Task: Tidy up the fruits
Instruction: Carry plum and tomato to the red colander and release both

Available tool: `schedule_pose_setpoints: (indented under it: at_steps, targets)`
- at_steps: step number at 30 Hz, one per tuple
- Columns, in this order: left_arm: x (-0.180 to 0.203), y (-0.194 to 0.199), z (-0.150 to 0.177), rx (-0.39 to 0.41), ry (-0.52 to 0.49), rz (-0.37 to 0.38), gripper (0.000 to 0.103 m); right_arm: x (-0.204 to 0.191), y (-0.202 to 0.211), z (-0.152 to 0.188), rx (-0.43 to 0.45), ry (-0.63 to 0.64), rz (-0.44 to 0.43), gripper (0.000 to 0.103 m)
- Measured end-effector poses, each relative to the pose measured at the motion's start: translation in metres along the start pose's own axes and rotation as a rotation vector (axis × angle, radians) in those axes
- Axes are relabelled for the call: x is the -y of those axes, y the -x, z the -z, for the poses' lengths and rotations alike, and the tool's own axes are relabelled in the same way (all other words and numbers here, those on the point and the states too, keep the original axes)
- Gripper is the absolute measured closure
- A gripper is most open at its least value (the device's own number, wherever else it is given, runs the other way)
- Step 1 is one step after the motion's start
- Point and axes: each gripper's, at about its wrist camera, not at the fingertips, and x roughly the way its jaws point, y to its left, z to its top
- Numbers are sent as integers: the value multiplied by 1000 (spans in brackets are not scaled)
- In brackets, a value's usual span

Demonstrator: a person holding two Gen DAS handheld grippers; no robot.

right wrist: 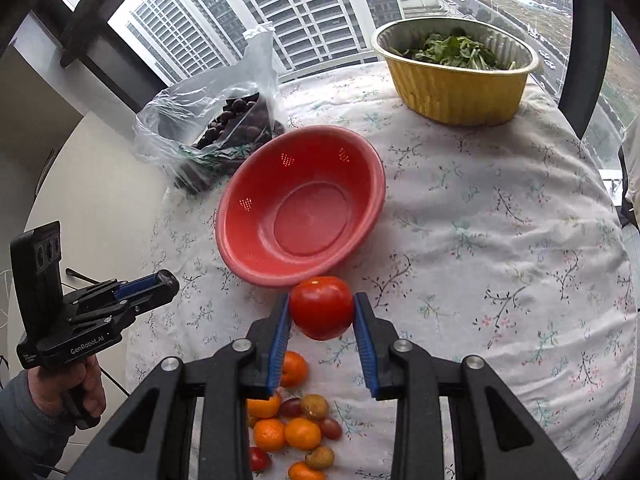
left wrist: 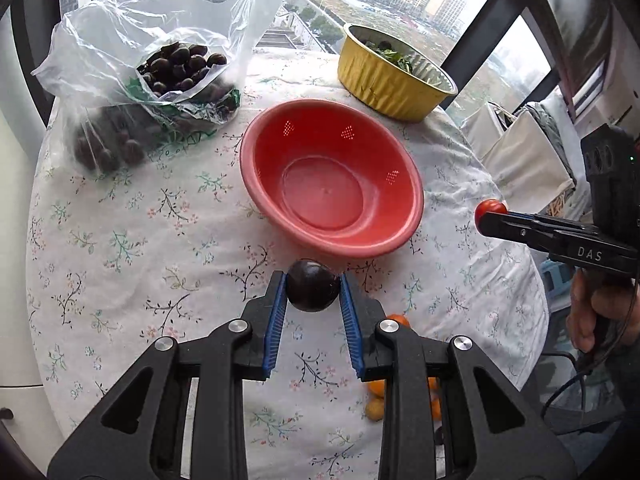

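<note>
Floral tablecloth [right wrist: 500, 240] covers the round table by the window. Red colander bowl [right wrist: 300, 204] sits mid-table, nothing in it. Left gripper [left wrist: 313, 292] has its blue pads clamped on a dark plum [left wrist: 312, 285], held above the cloth just short of the bowl's near rim. Right gripper [right wrist: 322, 312] is clamped on a red tomato [right wrist: 322, 307], likewise at the near rim. Loose oranges [right wrist: 286, 432] and small fruits lie nearer than the bowl. Plastic bag of dark fruit [right wrist: 228, 128] beyond-left of bowl; yellow foil tub of greens [right wrist: 456, 76] beyond-right.

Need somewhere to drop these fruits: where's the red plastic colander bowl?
The red plastic colander bowl sits mid-table, between the clear plastic bag and yellow foil tub.
</note>
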Motion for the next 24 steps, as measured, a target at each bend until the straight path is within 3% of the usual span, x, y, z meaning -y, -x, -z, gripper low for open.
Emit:
schedule_pose_setpoints:
  at_steps: [3,7,15,24]
  targets:
    - [14,-26,-40,3,-32,-24,78,-11,-22,-39,2,60,-4,69]
    - [20,-73,-72,-54,-56,-57,78,-16,-59,-62,-49,136,39,69]
    - [16,-134,-74,-155,-77,-95,78,-12,-107,-51,-164,245,79,69]
    - [27,-156,-80,-163,-119,-131,77,-12,-128,-57,-198,298,114,68]
